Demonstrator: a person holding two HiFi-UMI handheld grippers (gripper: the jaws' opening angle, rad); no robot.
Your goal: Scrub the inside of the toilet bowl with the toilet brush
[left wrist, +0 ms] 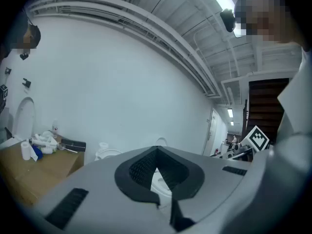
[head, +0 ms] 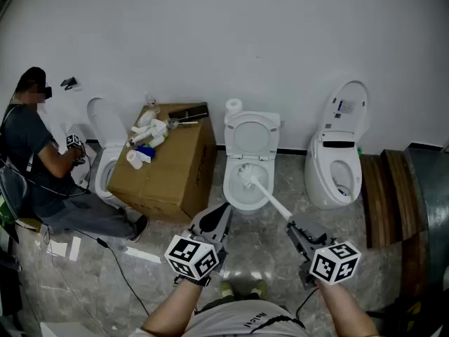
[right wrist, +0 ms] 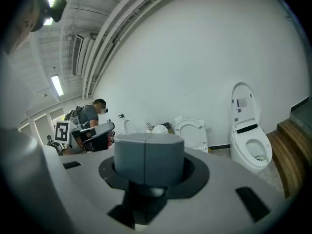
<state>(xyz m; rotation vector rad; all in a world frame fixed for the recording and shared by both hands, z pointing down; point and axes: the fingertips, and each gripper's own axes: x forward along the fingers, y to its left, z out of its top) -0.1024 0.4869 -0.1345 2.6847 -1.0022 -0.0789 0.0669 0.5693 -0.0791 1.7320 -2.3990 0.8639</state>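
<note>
The white toilet (head: 231, 192) stands open in the middle of the head view, lid (head: 251, 135) raised against the wall. A white toilet brush (head: 273, 202) slants into it, its bristle head (head: 247, 175) inside the bowl near the back. My right gripper (head: 295, 225) is shut on the handle's lower end, just right of the bowl's front. My left gripper (head: 223, 213) hangs at the bowl's front left, shut with nothing in it. In the left gripper view its dark jaws (left wrist: 156, 169) meet in a point. The right gripper's (right wrist: 147, 162) grey pads are pressed together.
A cardboard box (head: 168, 174) with bottles and paper rolls stands left of the toilet. Beyond it a person (head: 35, 153) crouches at another toilet (head: 105, 163). A third toilet (head: 337, 163) and wooden steps (head: 386, 195) are on the right. A cable (head: 119, 265) runs across the floor.
</note>
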